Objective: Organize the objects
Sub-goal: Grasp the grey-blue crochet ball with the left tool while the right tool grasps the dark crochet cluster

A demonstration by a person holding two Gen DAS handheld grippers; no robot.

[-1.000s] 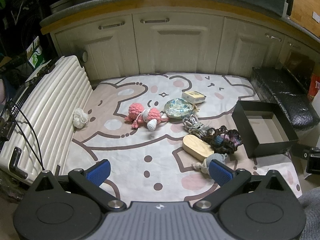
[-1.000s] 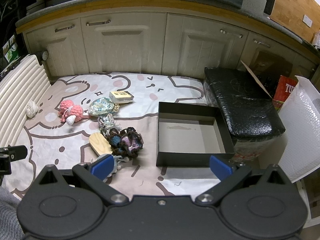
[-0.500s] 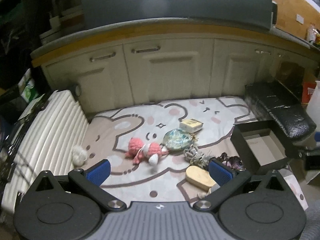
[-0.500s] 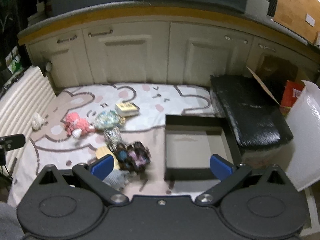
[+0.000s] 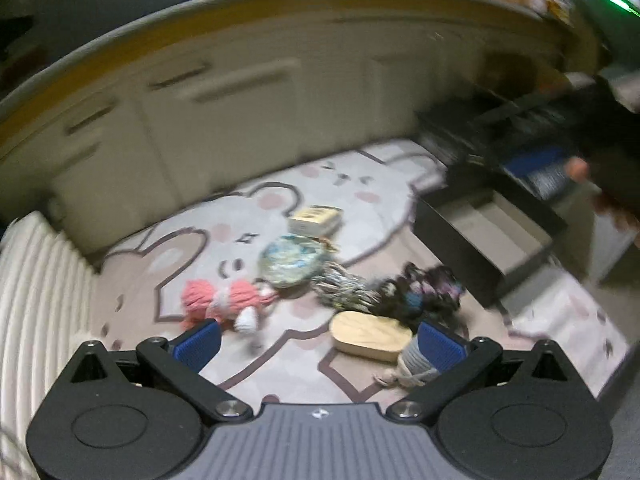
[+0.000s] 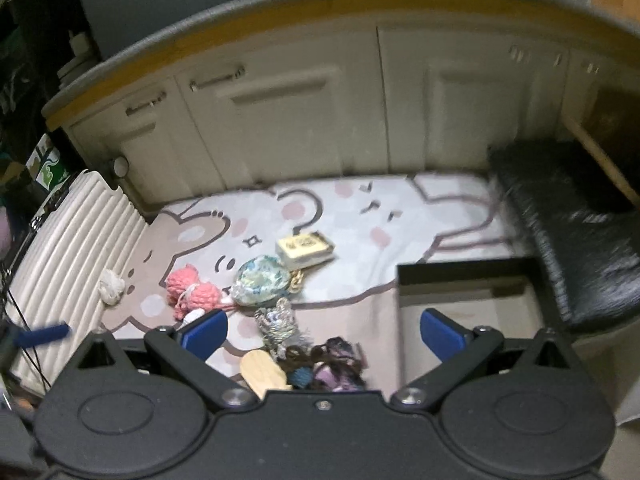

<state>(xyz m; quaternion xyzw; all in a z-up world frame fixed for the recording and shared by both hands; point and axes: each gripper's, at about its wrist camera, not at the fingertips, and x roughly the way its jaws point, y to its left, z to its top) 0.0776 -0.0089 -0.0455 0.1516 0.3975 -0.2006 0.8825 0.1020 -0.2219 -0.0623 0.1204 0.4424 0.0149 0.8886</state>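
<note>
The mat (image 6: 400,216) is the biggest thing here. It lies flat on the floor, far ahead of both grippers, up to the cupboards (image 6: 280,120). It gives the toys a soft place to lie.

To the left of the left gripper (image 5: 318,338) stands a ribbed white case (image 5: 36,280). It makes a wall on that side. To the right of the right gripper (image 6: 322,334) sits a black cushion (image 6: 580,240), a wall on the other side.

The black box (image 6: 472,270) lies just ahead and right of the right gripper. Its top is open and it looks empty, so it is likely the place to put things. Its front rim is a hard edge to lift over.

The toys lie in a bunch between the two grippers' paths. Ahead of the left gripper are the pink doll (image 5: 218,300), the shiny pouch (image 5: 292,262) and the small tin (image 5: 316,218). Close to its right finger are the wood block (image 5: 370,338), the dark yarn (image 5: 420,292) and a grey ball (image 5: 416,356). The yarn and a rope toy (image 6: 278,322) touch, so one may drag the other. A white puff (image 6: 112,286) lies alone by the case.

Both grippers are wide apart and hold nothing. There is bare mat in front of the left gripper to come down on. The pictures are blurry, so small things are hard to tell.
</note>
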